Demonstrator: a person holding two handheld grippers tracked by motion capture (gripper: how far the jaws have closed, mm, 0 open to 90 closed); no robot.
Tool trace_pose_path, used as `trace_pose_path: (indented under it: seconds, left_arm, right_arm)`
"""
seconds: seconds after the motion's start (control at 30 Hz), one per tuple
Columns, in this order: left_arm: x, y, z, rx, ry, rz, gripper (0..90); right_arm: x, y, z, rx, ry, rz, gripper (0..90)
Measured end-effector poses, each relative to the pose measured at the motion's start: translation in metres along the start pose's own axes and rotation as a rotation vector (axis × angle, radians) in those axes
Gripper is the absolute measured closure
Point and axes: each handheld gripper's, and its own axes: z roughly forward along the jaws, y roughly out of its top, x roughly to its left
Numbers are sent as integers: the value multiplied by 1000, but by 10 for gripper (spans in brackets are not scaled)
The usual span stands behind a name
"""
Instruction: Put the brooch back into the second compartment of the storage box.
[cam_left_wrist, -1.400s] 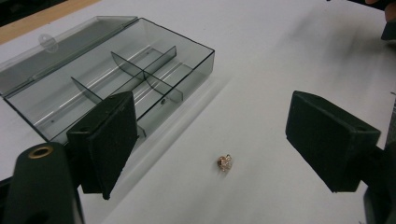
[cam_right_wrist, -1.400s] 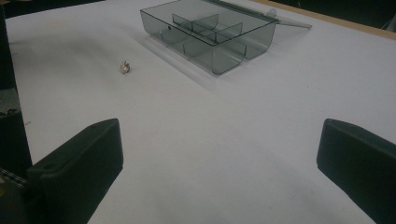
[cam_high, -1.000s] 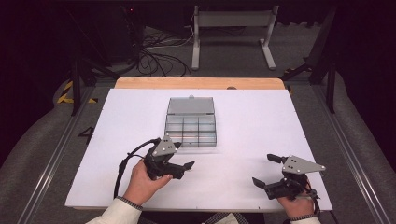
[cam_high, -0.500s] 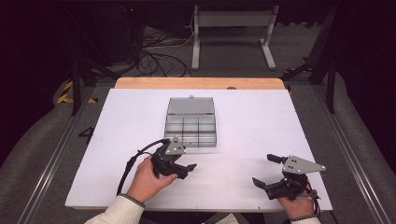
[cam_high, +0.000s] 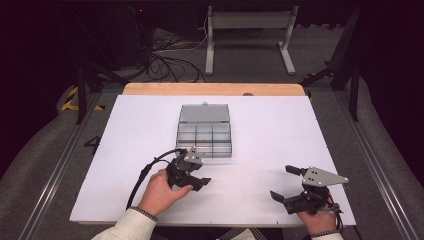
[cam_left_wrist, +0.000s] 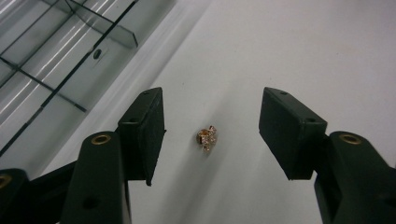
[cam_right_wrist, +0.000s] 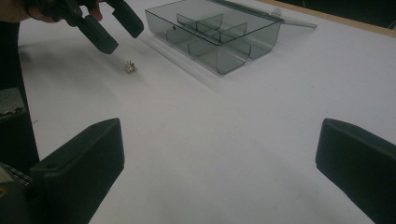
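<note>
I take the clear compartment box (cam_high: 205, 131) as my landmark; it sits open on the white table (cam_high: 125, 130), its lid laid back flat on the far side. My left gripper (cam_high: 199, 182) is on the near side of the box, just off its front left corner, angled down toward the table. Its jaws stand wide apart and hold nothing. In the left gripper view a small gold, stone-set trinket (cam_left_wrist: 207, 137) lies on the table between the two black pads (cam_left_wrist: 144, 130), touching neither one, with the box's front wall just beyond the left pad. From the right gripper view I see the same trinket (cam_right_wrist: 130, 67) near the box's front wall, on bare table, and the left gripper (cam_right_wrist: 113, 31) hanging just above it, tips not on it. I cannot tell what kind of piece it is, it is too small.

My right gripper (cam_high: 285, 183) is well apart from the box, toward the near right corner of the table. Its jaws are spread wide, nothing between them but bare white surface. The box's compartments look empty where I can see into them
</note>
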Motion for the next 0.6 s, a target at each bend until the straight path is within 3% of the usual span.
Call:
trace_pose_path:
  seconds: [0.2, 0.4, 0.6]
  left_arm:
    - [2, 0, 5, 50, -10, -1, 429]
    - [1, 1, 10, 97, 21, 11, 474]
    - [0, 1, 15, 129, 24, 14, 513]
  right_arm:
    - [0, 0, 0, 2, 4, 2, 19]
    - [0, 0, 1, 5, 5, 3, 20]
    - [0, 0, 1, 8, 8, 6, 22]
